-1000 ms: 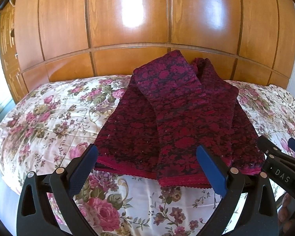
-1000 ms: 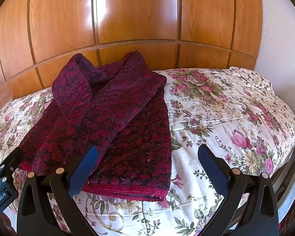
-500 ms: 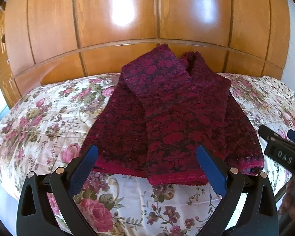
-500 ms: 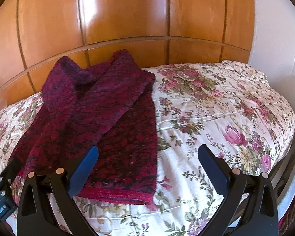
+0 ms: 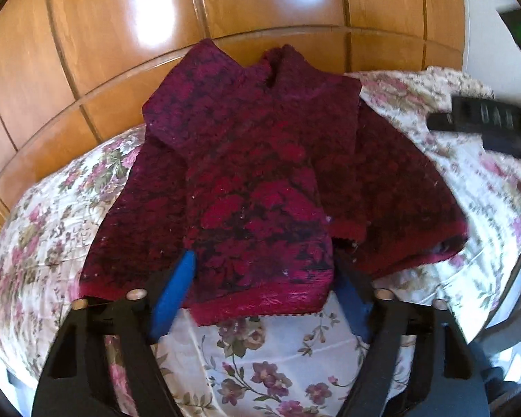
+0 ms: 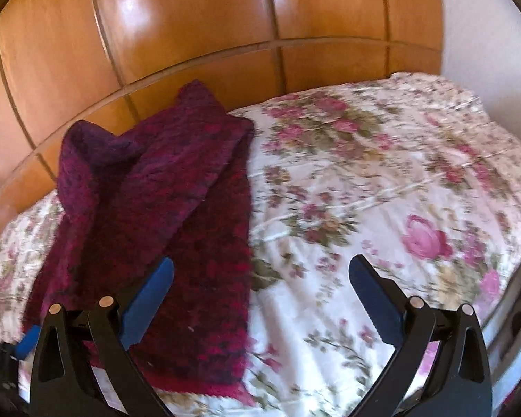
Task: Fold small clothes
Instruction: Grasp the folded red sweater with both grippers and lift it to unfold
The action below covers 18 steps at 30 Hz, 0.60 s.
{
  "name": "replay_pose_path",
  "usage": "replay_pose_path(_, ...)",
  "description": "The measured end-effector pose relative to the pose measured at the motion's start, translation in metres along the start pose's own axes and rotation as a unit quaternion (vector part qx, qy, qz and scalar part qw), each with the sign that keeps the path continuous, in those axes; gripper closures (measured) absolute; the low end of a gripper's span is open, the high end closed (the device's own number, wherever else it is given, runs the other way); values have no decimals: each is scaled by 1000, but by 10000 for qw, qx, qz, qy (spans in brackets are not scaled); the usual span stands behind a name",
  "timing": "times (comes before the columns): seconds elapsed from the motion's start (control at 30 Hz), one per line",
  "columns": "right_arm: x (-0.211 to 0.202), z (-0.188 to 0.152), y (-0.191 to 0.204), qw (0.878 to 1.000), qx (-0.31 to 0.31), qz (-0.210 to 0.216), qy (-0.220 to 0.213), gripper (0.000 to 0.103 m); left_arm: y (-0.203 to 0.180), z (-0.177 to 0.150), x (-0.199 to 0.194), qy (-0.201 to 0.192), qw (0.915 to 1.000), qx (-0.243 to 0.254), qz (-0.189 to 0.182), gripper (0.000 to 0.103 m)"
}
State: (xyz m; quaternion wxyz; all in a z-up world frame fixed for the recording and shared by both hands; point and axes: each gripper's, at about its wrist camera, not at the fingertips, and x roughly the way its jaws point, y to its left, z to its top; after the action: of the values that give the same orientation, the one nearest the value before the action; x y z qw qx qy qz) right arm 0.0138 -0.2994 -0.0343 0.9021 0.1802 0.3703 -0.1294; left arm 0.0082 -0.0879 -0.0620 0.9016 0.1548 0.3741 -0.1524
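A dark red patterned knit garment (image 5: 257, 187) lies on the floral bedspread (image 5: 267, 365), sides folded inward, its red hem nearest me. My left gripper (image 5: 260, 295) is open, its blue fingers (image 5: 173, 292) straddling the folded middle panel at the hem. My right gripper (image 6: 260, 299) is open and empty, its left finger over the garment's (image 6: 163, 215) right edge, its right finger over bare bedspread (image 6: 382, 180). The right gripper's body (image 5: 486, 125) shows blurred at right in the left wrist view. The left gripper shows at the lower left (image 6: 21, 344) in the right wrist view.
A wooden panelled headboard (image 5: 225, 10) rises behind the bed. A white wall (image 6: 479, 27) stands at the right. The bed's right edge (image 6: 514, 299) drops off near my right gripper.
Both grippers have moved forward and down toward the garment. The left now straddles the hem of the folded middle panel. The right has swung rightward over the garment's right edge.
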Motion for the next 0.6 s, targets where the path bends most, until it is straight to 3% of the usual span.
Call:
replay_pose_path(0.03, 4, 2, 3, 9999, 14, 97, 67, 17, 2, -1, 4, 56, 10000, -4, -46, 42)
replay_pose_path(0.07, 12, 5, 7, 9994, 47, 286, 193, 20, 4, -2, 4, 40, 9999, -61, -114, 55)
replay_pose_path(0.1, 19, 8, 11, 9984, 77, 452, 319, 26, 7, -2, 2, -15, 9998, -128, -157, 75)
replay_pose_path(0.13, 26, 10, 15, 9972, 86, 601, 432, 32, 13, -1, -3, -105, 9997, -221, -88, 84)
replay_pose_path(0.23, 55, 16, 37, 9928, -65, 930, 752, 37, 40, 7, -13, -219, 9951, -772, -584, 86)
replay_pose_path(0.37, 90, 16, 68, 9843, -402, 1252, 1178, 40, 78, 26, -24, -410, 9858, -1356, -906, 87)
replay_pose_path(0.47, 101, 14, 93, 9815, -922, 1177, 1193, 56, 116, 46, -30, -641, 9773, -1782, -947, 88)
replay_pose_path(0.53, 96, 20, 98, 9811, -1102, 1143, 1111, 83, 152, 63, -33, -848, 9703, -2104, -835, 88)
replay_pose_path(0.6, 85, 30, 92, 9813, -1074, 1250, 991, 90, 183, 76, -33, -976, 9641, -2373, -685, 88)
